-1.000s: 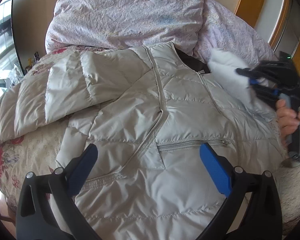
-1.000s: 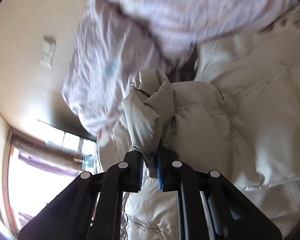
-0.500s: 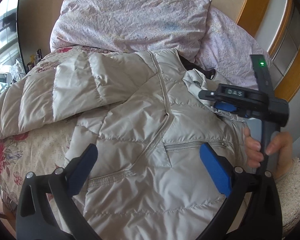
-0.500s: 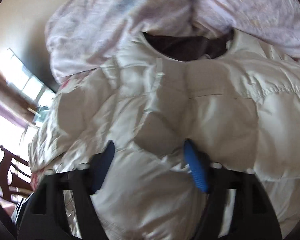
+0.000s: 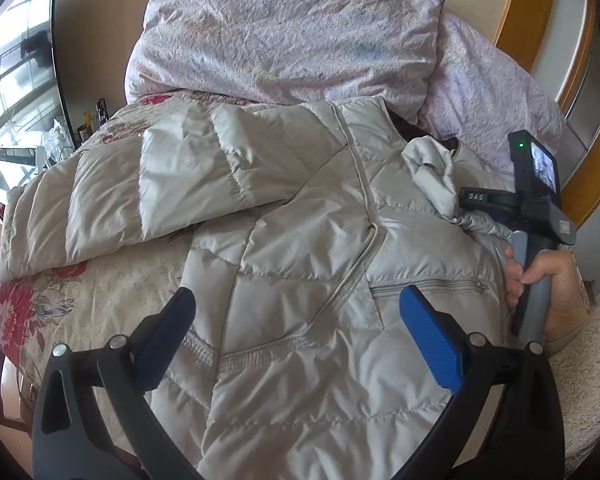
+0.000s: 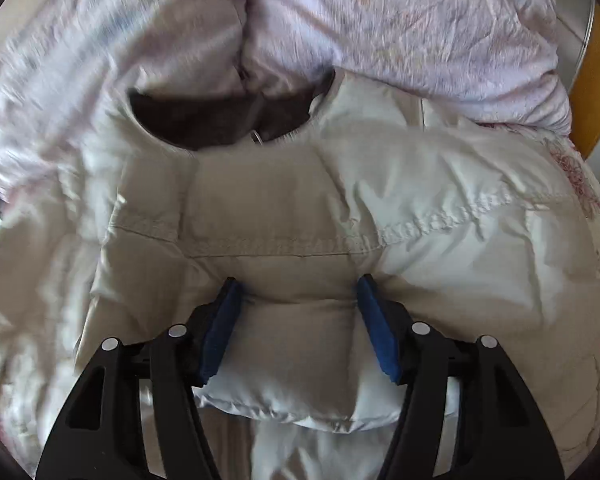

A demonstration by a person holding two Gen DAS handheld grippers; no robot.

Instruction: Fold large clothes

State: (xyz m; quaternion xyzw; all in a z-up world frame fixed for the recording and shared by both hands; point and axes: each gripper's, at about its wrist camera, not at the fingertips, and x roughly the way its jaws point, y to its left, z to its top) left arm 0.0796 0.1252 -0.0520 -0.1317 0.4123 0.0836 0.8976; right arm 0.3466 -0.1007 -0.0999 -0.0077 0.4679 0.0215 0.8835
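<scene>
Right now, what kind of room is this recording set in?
Most likely a bedroom: a beige puffer jacket is spread on a bed with a floral bedspread, and a lilac pillow lies against the wall.

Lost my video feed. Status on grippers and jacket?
Left gripper open, above jacket front. Right gripper closing, padded fold between pads, not pinched. Pillow beyond collar, not obstructing.

The left wrist camera looks down across the beige jacket (image 5: 300, 280) toward the pillows (image 5: 284, 32); the right wrist camera hangs closer above the jacket's collar side. Both views share jacket and pillows.
</scene>
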